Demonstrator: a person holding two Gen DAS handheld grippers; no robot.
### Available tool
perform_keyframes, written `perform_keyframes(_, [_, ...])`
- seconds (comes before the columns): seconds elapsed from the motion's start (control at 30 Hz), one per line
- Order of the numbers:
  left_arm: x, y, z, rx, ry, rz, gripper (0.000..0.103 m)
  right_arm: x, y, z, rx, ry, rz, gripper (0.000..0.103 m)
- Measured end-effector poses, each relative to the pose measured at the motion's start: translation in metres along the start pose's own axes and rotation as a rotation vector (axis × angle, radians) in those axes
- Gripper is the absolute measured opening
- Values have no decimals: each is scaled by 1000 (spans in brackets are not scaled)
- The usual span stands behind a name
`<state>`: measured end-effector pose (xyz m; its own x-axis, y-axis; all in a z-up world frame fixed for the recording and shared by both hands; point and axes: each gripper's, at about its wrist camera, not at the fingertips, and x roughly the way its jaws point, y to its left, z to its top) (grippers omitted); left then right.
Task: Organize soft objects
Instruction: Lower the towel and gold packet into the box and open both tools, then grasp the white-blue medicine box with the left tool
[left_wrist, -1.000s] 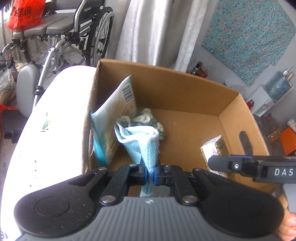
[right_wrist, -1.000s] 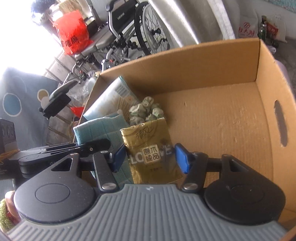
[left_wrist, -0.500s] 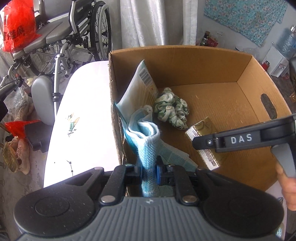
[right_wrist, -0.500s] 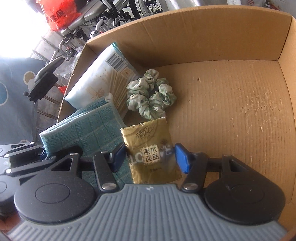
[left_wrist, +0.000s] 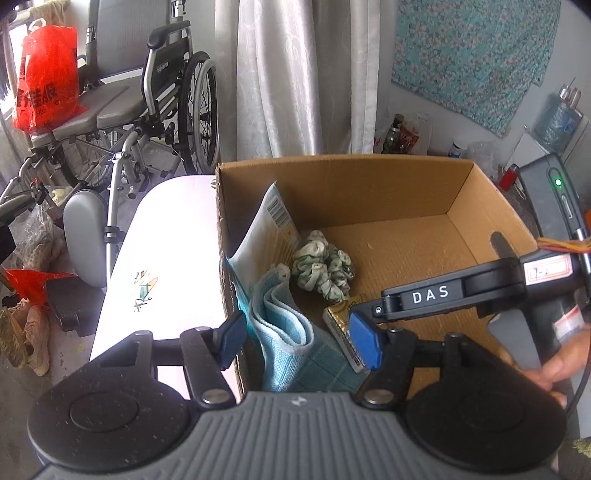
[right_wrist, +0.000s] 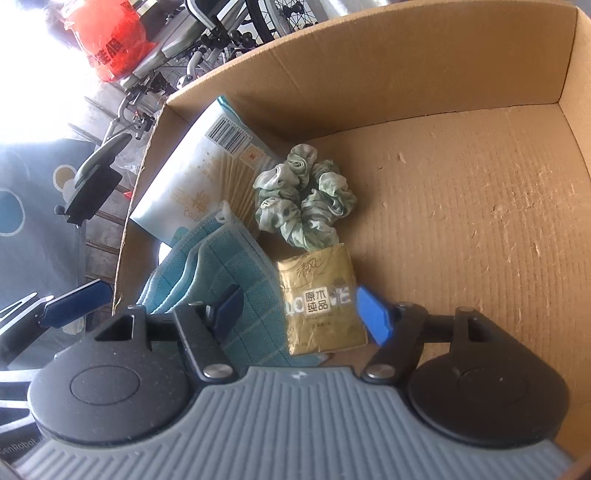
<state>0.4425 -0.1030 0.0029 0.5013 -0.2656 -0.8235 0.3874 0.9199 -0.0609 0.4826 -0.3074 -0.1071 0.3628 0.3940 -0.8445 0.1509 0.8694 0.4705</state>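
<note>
Four soft items in cardboard box, all at left side: pale packet leaning on left wall, green scrunchie mid-floor, blue cloth near-left corner, gold tissue pack just right of cloth.

Left hand-held gripper: jaws opening, wide, cloth between, pads clear.

Right hand-held gripper: jaws opening, tissue pack between, pads clear.

White surface left of box: no soft items seen. Judgement: placing nearly done; withdrawal left.

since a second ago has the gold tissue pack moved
Yes. In the right wrist view the gold tissue pack went down from above the box onto its floor, just below the scrunchie.
</note>
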Motion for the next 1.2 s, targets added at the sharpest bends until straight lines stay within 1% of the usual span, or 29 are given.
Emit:
perform_keyframes(0.07, [-10,2,1,-26,-26,-9,69,-13,-3,-1,7,-21,14,68])
perform_keyframes(0.2, [-38,5,0,-73,-79,-35,73,-60,-11,-11,22,-97,62,68])
perform_keyframes(0.37, [-86,0,-6,-85,-143,-47,83,-138,-18,-39,17,-211,127,68])
perform_keyframes(0.43, [-108,-7,-13,-77,-159,-50,89,-172,-20,-58,8,-252,139,68])
perform_keyframes(0.5, [-129,-15,-22,-62,-176,-61,92,-203,-25,-79,0,-290,155,68])
perform_keyframes(0.6, [-156,-27,-41,-36,-196,-71,97,-251,-35,-122,-6,-343,167,68])
perform_keyframes(0.73, [-180,-44,-75,-24,-195,-120,99,-296,-51,-183,-14,-396,162,68])
perform_keyframes(0.83, [-185,-57,-102,-29,-171,-156,99,-314,-64,-231,-4,-411,132,68])
perform_keyframes(0.93, [-182,-69,-131,-39,-143,-188,99,-319,-77,-276,23,-413,111,68])
perform_keyframes(1.03, [-174,-80,-159,-60,-118,-226,99,-314,-85,-314,50,-423,83,68])
perform_keyframes(1.13, [-158,-93,-181,-81,-77,-233,99,-302,-87,-346,53,-427,44,68])
perform_keyframes(1.2, [-146,-101,-192,-91,-60,-219,99,-290,-83,-360,39,-417,14,68])
